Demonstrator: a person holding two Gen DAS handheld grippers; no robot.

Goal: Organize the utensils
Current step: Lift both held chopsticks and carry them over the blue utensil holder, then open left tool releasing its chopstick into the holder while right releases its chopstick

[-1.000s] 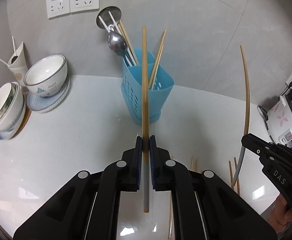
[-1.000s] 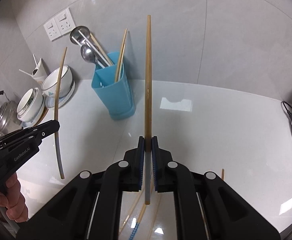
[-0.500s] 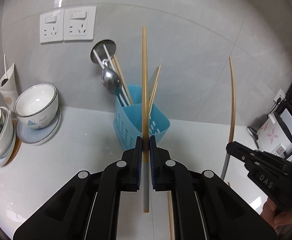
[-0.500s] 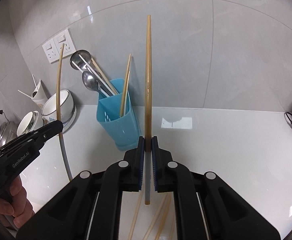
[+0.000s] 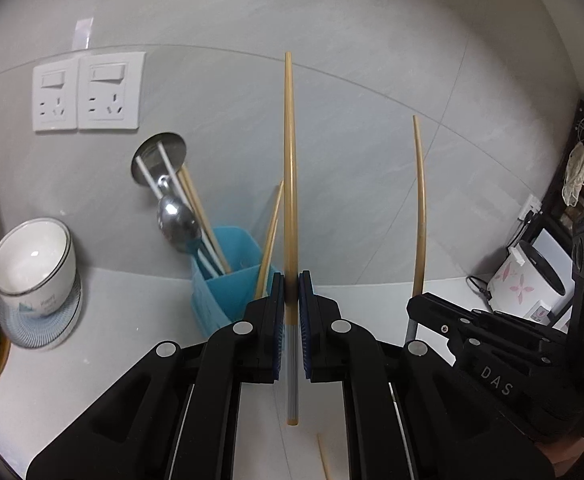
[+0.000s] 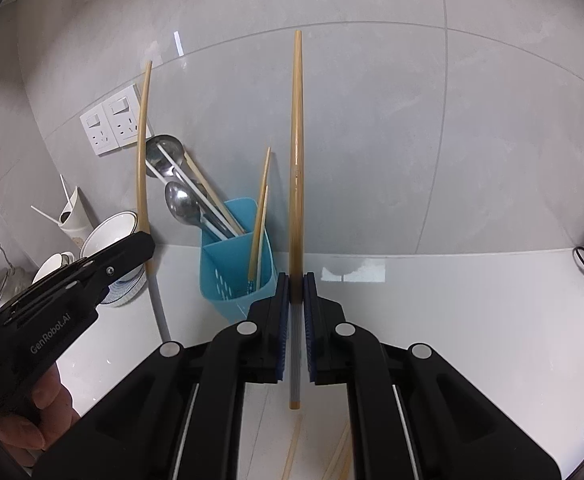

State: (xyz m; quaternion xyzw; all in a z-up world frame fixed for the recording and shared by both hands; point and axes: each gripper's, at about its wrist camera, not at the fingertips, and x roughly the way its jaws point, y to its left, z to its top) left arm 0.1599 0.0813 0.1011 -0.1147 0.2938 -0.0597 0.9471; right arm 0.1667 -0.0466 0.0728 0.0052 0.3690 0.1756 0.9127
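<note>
The left tool (image 5: 291, 294) is clamped tight on a wooden chopstick (image 5: 290, 184) (grey handle end hanging below the pads), and the right tool (image 6: 296, 294) pinches another chopstick (image 6: 296, 152) likewise, both upright near the blue utensil holder (image 6: 231, 272) on the white surface (image 6: 452, 320).

held chopsticks (image 5: 290, 184) 2 (1 per gripper) | blue holder (image 5: 227, 276) 1 | steel spoons (image 5: 177, 222) 2 | wall sockets (image 5: 109, 92) 2 | grippers (image 5: 291, 280) 2

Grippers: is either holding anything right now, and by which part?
Both. The left gripper clamps a chopstick near its thick grey-banded end; the right gripper clamps another chopstick the same way, thin tips upward.
</note>
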